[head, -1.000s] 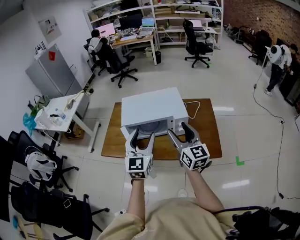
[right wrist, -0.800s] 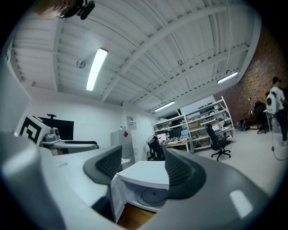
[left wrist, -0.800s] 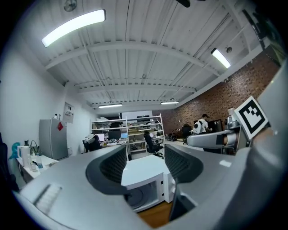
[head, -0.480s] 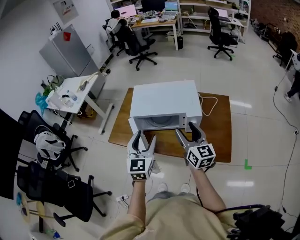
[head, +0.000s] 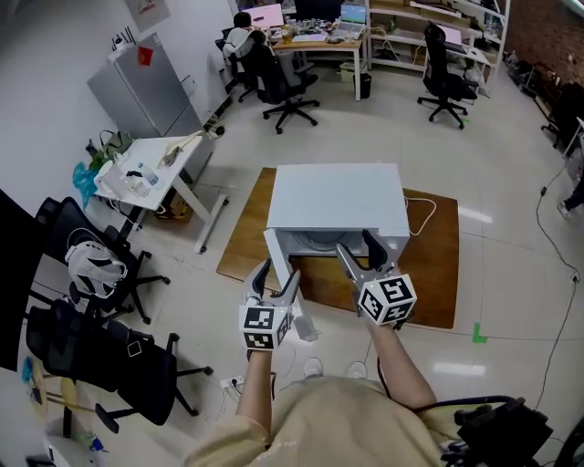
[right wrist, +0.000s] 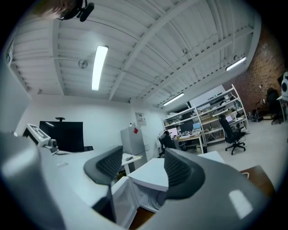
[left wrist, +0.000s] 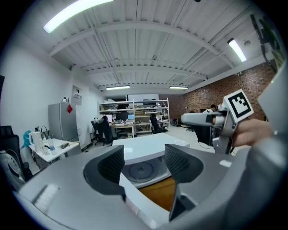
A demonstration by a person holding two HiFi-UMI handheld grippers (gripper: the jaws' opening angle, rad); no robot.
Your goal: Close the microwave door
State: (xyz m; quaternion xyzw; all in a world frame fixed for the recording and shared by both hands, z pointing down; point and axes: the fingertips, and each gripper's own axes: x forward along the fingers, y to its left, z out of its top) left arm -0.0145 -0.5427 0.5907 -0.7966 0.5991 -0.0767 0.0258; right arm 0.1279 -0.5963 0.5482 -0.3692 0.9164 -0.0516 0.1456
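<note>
A white microwave [head: 338, 196] stands on a wooden board [head: 429, 264]. Its door [head: 278, 254] is swung out to the left, and the turntable [left wrist: 141, 170] shows inside. My left gripper [head: 278, 272] is open at the door's outer edge. The door panel [left wrist: 144, 202] runs low between its jaws [left wrist: 144, 157], and I see no pad pressing on it. My right gripper [head: 356, 244] hangs in front of the open cavity. Its jaws [right wrist: 140, 161] are closing with nothing between them. The microwave [right wrist: 153, 177] and its door [right wrist: 118, 197] lie beyond them.
A small white table [head: 151, 169] with clutter stands left of the board, with a grey cabinet [head: 146, 82] behind it. Black office chairs [head: 100, 351] crowd the near left. A white cable [head: 424, 212] trails off the microwave's right. Desks, shelves and a seated person [head: 242, 23] are at the far end.
Both grippers have slid along the microwave's front. The left one has sunk to the edge of the open door, and the right jaws have narrowed a little.
</note>
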